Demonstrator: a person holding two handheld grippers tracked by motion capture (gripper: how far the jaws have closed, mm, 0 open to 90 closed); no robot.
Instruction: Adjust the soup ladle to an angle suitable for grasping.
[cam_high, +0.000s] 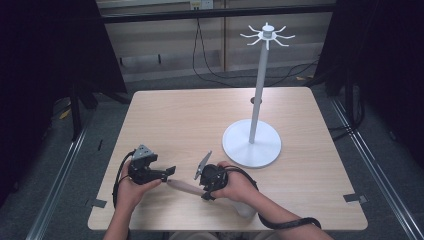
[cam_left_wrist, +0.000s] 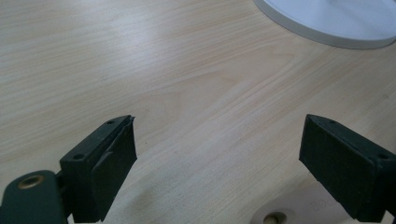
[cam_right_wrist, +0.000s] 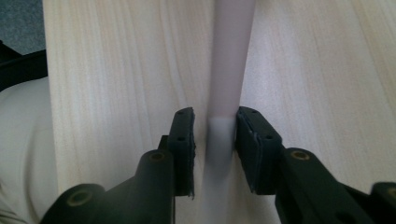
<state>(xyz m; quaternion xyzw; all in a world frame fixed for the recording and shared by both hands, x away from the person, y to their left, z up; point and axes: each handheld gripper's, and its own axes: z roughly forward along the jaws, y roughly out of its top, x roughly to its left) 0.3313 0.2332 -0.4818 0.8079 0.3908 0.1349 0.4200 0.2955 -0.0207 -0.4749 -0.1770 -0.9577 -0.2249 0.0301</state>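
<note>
The right claw (cam_right_wrist: 215, 140) is closed on a pale, rod-like handle (cam_right_wrist: 227, 70), its two black jaws pressed against either side of the shaft, which runs straight ahead from the jaws over the light wooden desk (cam_right_wrist: 116, 70). In the high view the same handle (cam_high: 182, 187) sticks out from the right claw (cam_high: 202, 187) toward the left claw (cam_high: 172, 171), its free end lying just below that claw's tips. What kind of tool the handle belongs to cannot be told. The left claw (cam_left_wrist: 217, 158) is wide open and holds nothing; bare desk (cam_left_wrist: 187, 84) shows between its jaws, and a small pale rounded end with a hole (cam_left_wrist: 273, 217) sits just beneath the gap at the lower edge. Ahead of the left claw and off to its right lies the rim of a white round base (cam_left_wrist: 327, 32). In the high view that base (cam_high: 251, 145) carries a tall white pole topped with radiating hooks (cam_high: 267, 35), standing well beyond the right claw, apart from both. Nothing lies between the two claws and the stand.
</note>
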